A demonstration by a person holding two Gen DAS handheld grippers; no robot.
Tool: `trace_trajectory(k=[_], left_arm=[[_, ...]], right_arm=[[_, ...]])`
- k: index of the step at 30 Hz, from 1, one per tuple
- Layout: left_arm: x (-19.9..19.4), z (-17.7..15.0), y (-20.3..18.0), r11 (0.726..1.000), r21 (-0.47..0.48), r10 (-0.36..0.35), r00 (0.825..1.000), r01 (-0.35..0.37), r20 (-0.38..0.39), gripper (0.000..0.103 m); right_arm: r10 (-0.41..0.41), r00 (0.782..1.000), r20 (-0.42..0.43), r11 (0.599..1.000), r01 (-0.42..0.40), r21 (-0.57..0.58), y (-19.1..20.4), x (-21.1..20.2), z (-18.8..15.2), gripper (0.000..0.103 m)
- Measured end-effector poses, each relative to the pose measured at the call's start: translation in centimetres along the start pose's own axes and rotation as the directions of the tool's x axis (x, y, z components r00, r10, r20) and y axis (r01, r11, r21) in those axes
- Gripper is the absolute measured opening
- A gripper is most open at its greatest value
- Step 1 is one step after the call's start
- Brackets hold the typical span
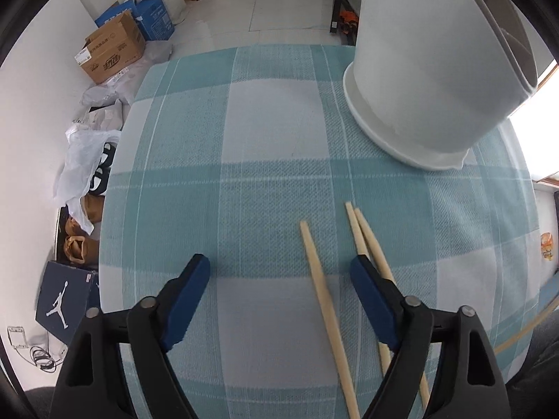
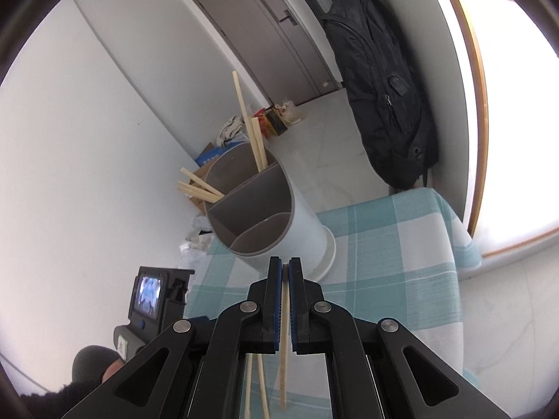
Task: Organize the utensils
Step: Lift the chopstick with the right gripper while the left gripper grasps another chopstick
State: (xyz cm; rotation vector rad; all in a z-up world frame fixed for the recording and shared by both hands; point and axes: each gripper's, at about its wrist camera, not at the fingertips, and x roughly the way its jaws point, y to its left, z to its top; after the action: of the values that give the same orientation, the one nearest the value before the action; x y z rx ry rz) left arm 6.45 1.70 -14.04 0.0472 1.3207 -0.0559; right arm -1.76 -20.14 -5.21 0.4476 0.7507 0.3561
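Note:
A white utensil holder (image 2: 276,216) with grey dividers stands on the checked tablecloth (image 2: 394,244); several wooden chopsticks (image 2: 256,141) stick out of its far compartment. It fills the upper right of the left wrist view (image 1: 429,70). My right gripper (image 2: 284,265) is shut on one chopstick (image 2: 283,342), held above the table just in front of the holder. My left gripper (image 1: 279,265) is open low over the cloth. One chopstick (image 1: 325,307) lies between its fingers, two more chopsticks (image 1: 370,244) lie under the right finger.
The left gripper's camera body (image 2: 153,296) shows at lower left in the right wrist view. Cardboard boxes (image 1: 111,49) and bags (image 1: 87,160) lie on the floor beyond the table's left edge. A black backpack (image 2: 380,80) hangs by the wall.

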Motion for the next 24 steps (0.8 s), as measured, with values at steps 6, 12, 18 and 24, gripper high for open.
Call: trace_trajectory(k=[6, 12, 18, 24], left_arm=[[-0.8, -0.1, -1.7, 0.997, 0.061, -0.040, 0.999, 0.039, 0.022, 0.014], [-0.9, -0.3, -1.7, 0.997, 0.042, -0.073, 0.996, 0.071, 0.043, 0.002], [-2.3, -0.4, -0.6, 0.996, 0.006, -0.086, 0.992, 0.086, 0.089, 0.001], [-7.4, -1.7, -0.2, 0.990, -0.011, -0.131, 0.958, 0.139, 0.254, 0.001]], right_arm=[[0.003, 1.000, 0.001, 1.000, -0.003, 0.004, -0.2, 0.1, 0.3, 0.003], [-0.006, 1.000, 0.007, 1.000, 0.006, -0.001, 0.0, 0.2, 0.4, 0.003], [-0.021, 1.000, 0.017, 1.000, 0.021, -0.008, 0.1, 0.1, 0.1, 0.003], [-0.027, 0.999, 0.045, 0.998, 0.030, -0.048, 1.2, -0.4, -0.4, 0.003]])
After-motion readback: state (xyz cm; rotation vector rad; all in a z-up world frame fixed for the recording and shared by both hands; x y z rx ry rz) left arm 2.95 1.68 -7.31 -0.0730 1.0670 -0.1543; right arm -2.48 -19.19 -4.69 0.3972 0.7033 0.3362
